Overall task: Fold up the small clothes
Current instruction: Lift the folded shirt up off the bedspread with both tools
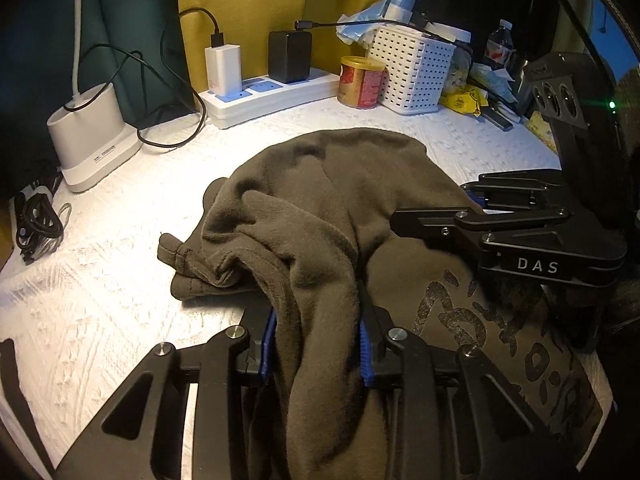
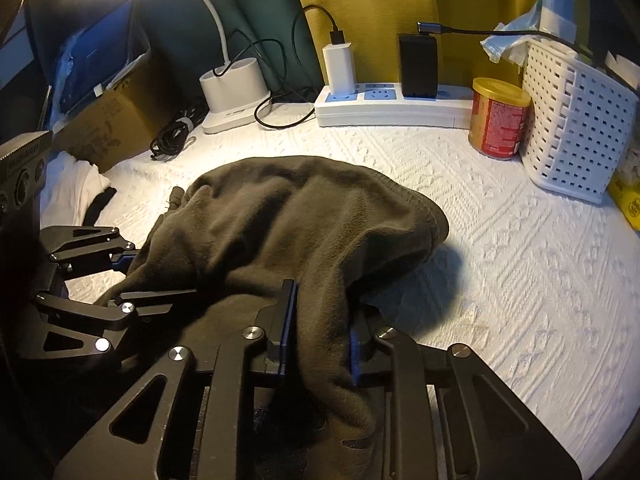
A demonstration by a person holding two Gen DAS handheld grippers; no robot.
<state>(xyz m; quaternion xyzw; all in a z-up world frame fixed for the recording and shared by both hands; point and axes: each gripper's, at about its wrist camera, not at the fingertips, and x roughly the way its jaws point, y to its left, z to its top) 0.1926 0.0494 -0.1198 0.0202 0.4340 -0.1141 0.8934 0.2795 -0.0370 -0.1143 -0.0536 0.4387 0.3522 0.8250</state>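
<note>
A dark olive garment [image 1: 316, 208] lies bunched on the white textured cover [image 1: 120, 280], with a dark printed graphic [image 1: 500, 332] on its near right part. My left gripper [image 1: 316, 332] is shut on a fold of the garment, which hangs down between its blue pads. My right gripper [image 2: 320, 328] is shut on another fold of the same garment [image 2: 288, 216]. The right gripper shows in the left wrist view [image 1: 472, 208] at the garment's right side. The left gripper shows in the right wrist view [image 2: 120, 276] at the garment's left side.
Along the back stand a white lamp base [image 1: 90, 140], a power strip [image 1: 264, 96] with chargers, a red and gold can [image 1: 360, 82] and a white perforated basket [image 1: 412, 68]. Coiled black cables [image 1: 38, 224] lie at the left. A cardboard box [image 2: 104, 120] and white cloth [image 2: 76, 188] sit far left.
</note>
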